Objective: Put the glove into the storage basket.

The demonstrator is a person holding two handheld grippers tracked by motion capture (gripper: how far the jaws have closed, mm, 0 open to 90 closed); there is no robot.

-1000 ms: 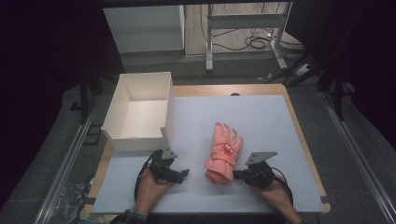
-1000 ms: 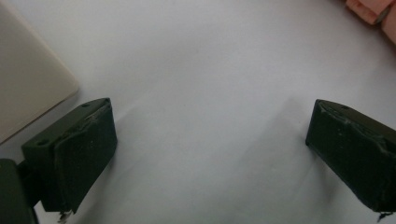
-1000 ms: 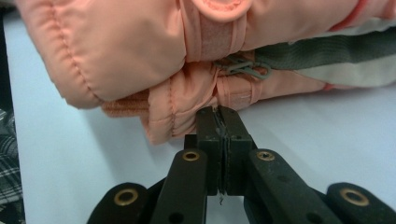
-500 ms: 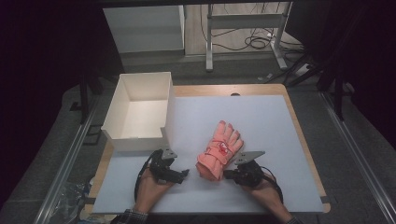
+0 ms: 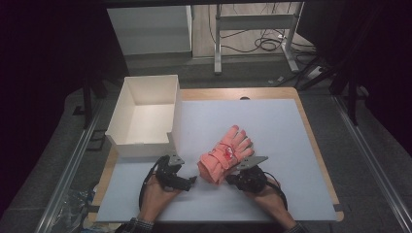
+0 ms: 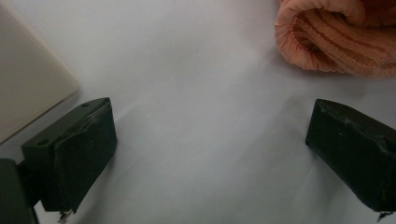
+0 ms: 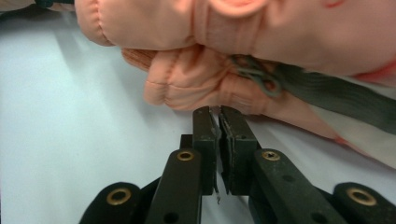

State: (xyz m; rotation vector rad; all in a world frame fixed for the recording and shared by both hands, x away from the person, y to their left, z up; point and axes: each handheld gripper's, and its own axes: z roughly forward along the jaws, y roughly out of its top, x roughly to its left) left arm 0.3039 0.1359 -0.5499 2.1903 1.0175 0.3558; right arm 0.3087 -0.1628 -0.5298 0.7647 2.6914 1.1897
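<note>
A pink padded glove [image 5: 226, 155] lies on the white mat [image 5: 277, 121], fingers pointing to the far right and cuff to the near left. My right gripper [image 5: 229, 179] sits at the glove's near side. In the right gripper view its jaws are shut, the tips [image 7: 218, 112] touching the lower edge of the glove [image 7: 233, 46], with no fabric clearly pinched. My left gripper [image 5: 192, 180] rests on the mat just left of the cuff. It stands open [image 6: 210, 135] with bare mat between the jaws, and the ribbed cuff [image 6: 336, 42] lies ahead to the right.
An open white box [image 5: 145, 144] stands at the mat's left, close beyond my left gripper, and its corner [image 6: 28, 84] shows in the left gripper view. The mat's wooden border [image 5: 311, 131] runs along the right. Bare mat stretches to the far right of the glove.
My right gripper has moved left, and the glove has slid left with it and turned, so its fingers now point to the far right. The left gripper has stayed put.
</note>
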